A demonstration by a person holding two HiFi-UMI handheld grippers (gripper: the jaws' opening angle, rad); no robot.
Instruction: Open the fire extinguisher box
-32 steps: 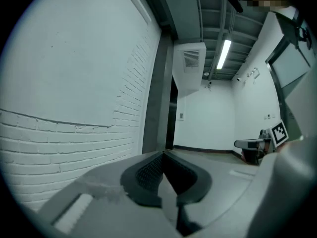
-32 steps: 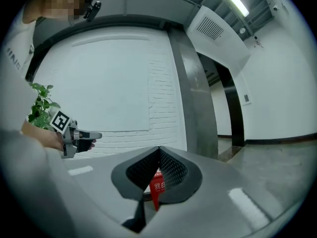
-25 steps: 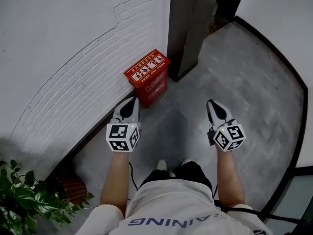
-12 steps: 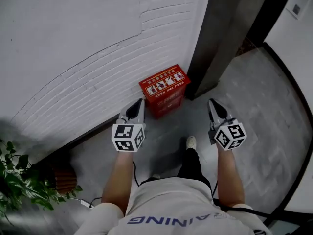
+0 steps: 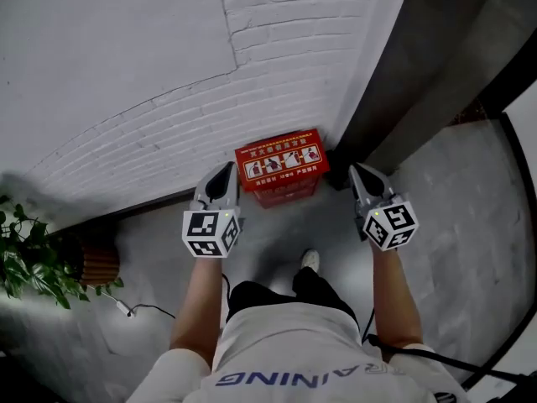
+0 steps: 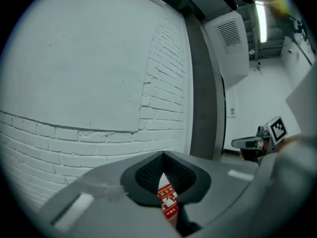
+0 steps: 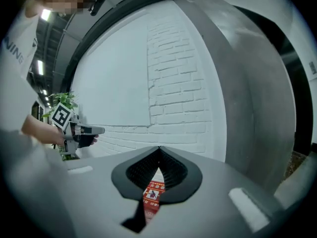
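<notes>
The fire extinguisher box [image 5: 281, 164] is red with picture labels on its lid. It stands on the floor against the white brick wall [image 5: 159, 65], its lid down. My left gripper [image 5: 225, 173] hovers just left of the box, my right gripper [image 5: 356, 171] just right of it. Neither touches the box. Both are shut with nothing held. In the left gripper view a strip of the red box [image 6: 167, 200] shows below the shut left gripper [image 6: 164, 155]. The right gripper view shows the box [image 7: 151, 194] the same way under the shut right gripper [image 7: 159, 148].
A grey pillar [image 5: 411, 74] rises right beside the box. A leafy plant [image 5: 23, 263] in a brown pot [image 5: 99, 264] stands at the left, with a cable [image 5: 143, 309] on the grey floor. The person's shoe [image 5: 310, 260] is in front of the box.
The person has stepped toward the wall, so the box now lies between the two gripper tips. Both grippers stay shut and have risen alongside it.
</notes>
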